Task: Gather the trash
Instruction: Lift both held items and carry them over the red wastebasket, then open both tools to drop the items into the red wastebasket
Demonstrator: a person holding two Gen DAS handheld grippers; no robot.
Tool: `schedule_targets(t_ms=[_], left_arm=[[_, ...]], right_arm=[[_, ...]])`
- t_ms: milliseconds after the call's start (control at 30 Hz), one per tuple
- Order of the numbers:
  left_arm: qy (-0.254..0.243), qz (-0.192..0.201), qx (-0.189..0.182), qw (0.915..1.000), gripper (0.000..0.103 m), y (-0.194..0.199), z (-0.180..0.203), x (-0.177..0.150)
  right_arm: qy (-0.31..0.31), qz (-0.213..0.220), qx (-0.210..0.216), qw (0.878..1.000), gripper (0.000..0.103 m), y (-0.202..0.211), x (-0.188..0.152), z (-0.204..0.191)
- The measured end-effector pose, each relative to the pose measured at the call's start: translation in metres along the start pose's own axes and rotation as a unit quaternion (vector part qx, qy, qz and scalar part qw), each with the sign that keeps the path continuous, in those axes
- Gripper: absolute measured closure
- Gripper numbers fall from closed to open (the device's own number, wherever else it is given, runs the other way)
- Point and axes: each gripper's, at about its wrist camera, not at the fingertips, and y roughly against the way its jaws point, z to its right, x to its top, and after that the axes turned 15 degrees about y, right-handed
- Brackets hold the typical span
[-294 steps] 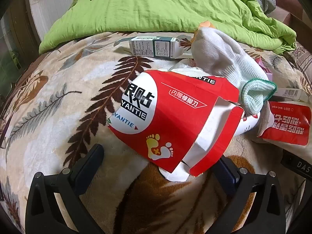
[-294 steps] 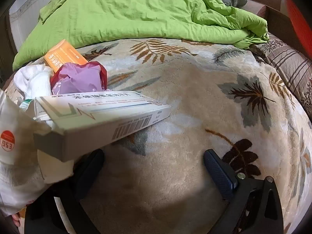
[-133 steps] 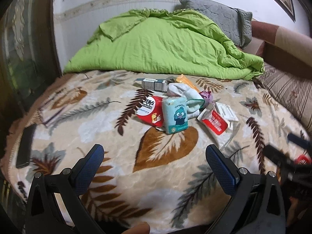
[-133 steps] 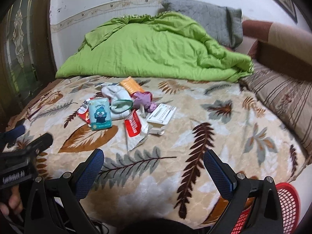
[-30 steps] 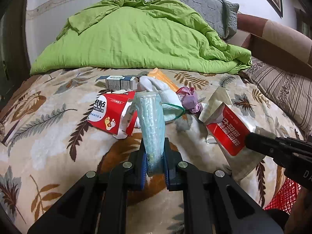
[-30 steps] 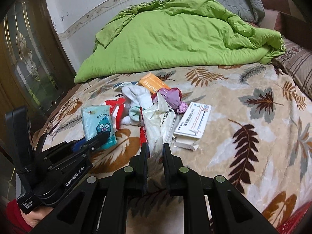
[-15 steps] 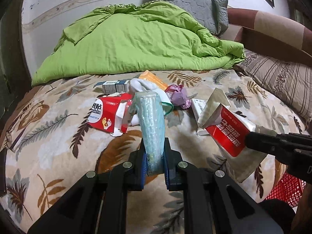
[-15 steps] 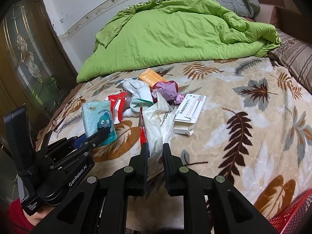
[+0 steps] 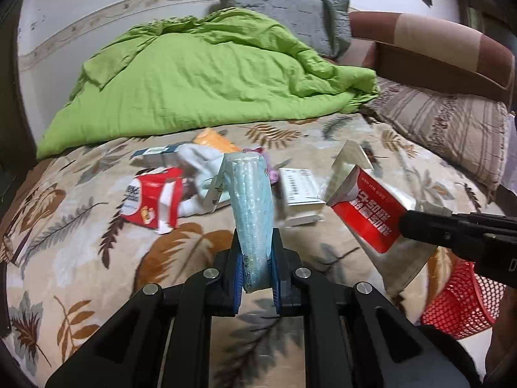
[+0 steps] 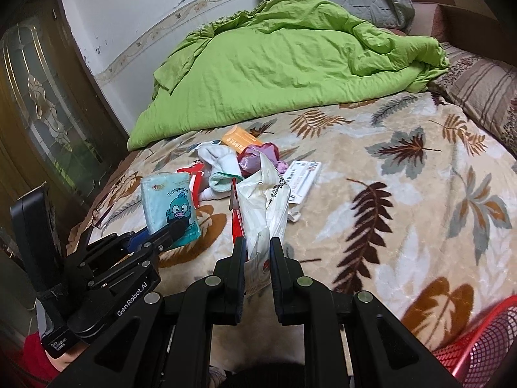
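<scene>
My left gripper [image 9: 257, 252] is shut on a light blue tissue pack [image 9: 252, 213], held upright above the bed; the pack also shows in the right wrist view [image 10: 169, 203]. My right gripper [image 10: 257, 252] is shut on a red and white wet-wipe wrapper [image 10: 263, 207], seen in the left wrist view [image 9: 368, 213]. A red mesh basket [image 9: 458, 300] stands below the bed's right edge, its rim at the lower right of the right wrist view [image 10: 484, 339]. On the blanket remain a red box [image 9: 152, 197], a white sock [image 10: 219, 161], an orange box [image 10: 239, 139], a purple wrapper [image 10: 258, 158] and a white box [image 9: 299, 187].
A green duvet [image 9: 200, 77] is heaped at the back of the bed, a grey pillow [image 9: 290, 16] behind it. A striped pillow [image 9: 446, 129] lies at the right. A dark wooden door [image 10: 38, 129] stands at the left.
Both grippers have pulled back from the pile toward the bed's near edge with their items held. The red basket has come more into view.
</scene>
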Motion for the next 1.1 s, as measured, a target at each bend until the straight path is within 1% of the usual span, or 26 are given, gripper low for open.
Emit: schedule_targets(t_ms=[100, 200, 333, 367, 433, 500, 567, 667, 700, 767, 800, 833, 867, 900, 933, 967, 1000, 1033, 1100], left_arm=[[-0.02, -0.005, -0.024, 0.9995, 0.09, 0.006, 0.019, 0.0], [-0.043, -0.016, -0.061, 0.9971, 0.089, 0.013, 0.046, -0.003], [-0.078, -0.041, -0.119, 0.989, 0.09, 0.017, 0.09, -0.008], [-0.088, -0.051, -0.139, 0.985, 0.09, 0.018, 0.105, -0.01], [-0.106, -0.068, -0.167, 0.978, 0.089, 0.019, 0.129, -0.016], [-0.117, -0.094, -0.203, 0.9675, 0.089, 0.019, 0.156, -0.024], [-0.132, -0.125, -0.231, 0.9559, 0.089, 0.017, 0.181, -0.034], [-0.162, -0.156, -0.261, 0.9388, 0.089, 0.016, 0.219, -0.053], [-0.172, -0.173, -0.273, 0.9308, 0.089, 0.015, 0.234, -0.059], [-0.181, -0.191, -0.285, 0.9218, 0.089, 0.014, 0.255, -0.071], [-0.186, -0.196, -0.286, 0.9194, 0.089, 0.013, 0.263, -0.075], [-0.194, -0.203, -0.289, 0.9155, 0.085, 0.012, 0.27, -0.08], [-0.203, -0.211, -0.292, 0.9106, 0.071, 0.011, 0.278, -0.084], [-0.205, -0.212, -0.291, 0.9101, 0.06, 0.012, 0.282, -0.088], [-0.203, -0.208, -0.288, 0.9124, 0.04, 0.011, 0.284, -0.089], [-0.2, -0.203, -0.289, 0.9139, 0.036, 0.011, 0.284, -0.088], [-0.197, -0.2, -0.293, 0.9141, 0.036, 0.012, 0.284, -0.087], [-0.196, -0.199, -0.294, 0.9141, 0.036, 0.013, 0.284, -0.085], [-0.19, -0.19, -0.288, 0.9192, 0.036, 0.014, 0.278, -0.08]], right_arm=[[-0.011, 0.002, -0.015, 1.0, 0.088, 0.022, -0.009, 0.013], [-0.036, 0.006, -0.038, 0.999, 0.088, 0.053, -0.023, 0.036], [-0.076, 0.01, -0.084, 0.994, 0.088, 0.1, -0.049, 0.067], [-0.089, 0.009, -0.1, 0.991, 0.088, 0.113, -0.058, 0.076], [-0.115, 0.006, -0.128, 0.985, 0.088, 0.138, -0.076, 0.094], [-0.136, -0.002, -0.155, 0.979, 0.088, 0.157, -0.092, 0.109], [-0.155, -0.009, -0.177, 0.972, 0.088, 0.172, -0.108, 0.122], [-0.184, -0.029, -0.199, 0.962, 0.088, 0.185, -0.132, 0.142], [-0.197, -0.033, -0.204, 0.958, 0.087, 0.188, -0.141, 0.148], [-0.209, -0.043, -0.213, 0.953, 0.087, 0.191, -0.151, 0.154], [-0.217, -0.048, -0.216, 0.951, 0.087, 0.192, -0.157, 0.158], [-0.223, -0.05, -0.222, 0.948, 0.086, 0.195, -0.16, 0.161], [-0.224, -0.051, -0.227, 0.946, 0.082, 0.198, -0.164, 0.163], [-0.225, -0.051, -0.235, 0.944, 0.079, 0.201, -0.166, 0.166], [-0.224, -0.05, -0.239, 0.943, 0.068, 0.204, -0.167, 0.167], [-0.223, -0.048, -0.24, 0.943, 0.058, 0.207, -0.169, 0.165], [-0.221, -0.045, -0.245, 0.943, 0.055, 0.209, -0.168, 0.165], [-0.219, -0.045, -0.25, 0.942, 0.054, 0.21, -0.166, 0.165], [-0.218, -0.041, -0.248, 0.943, 0.054, 0.208, -0.162, 0.162]])
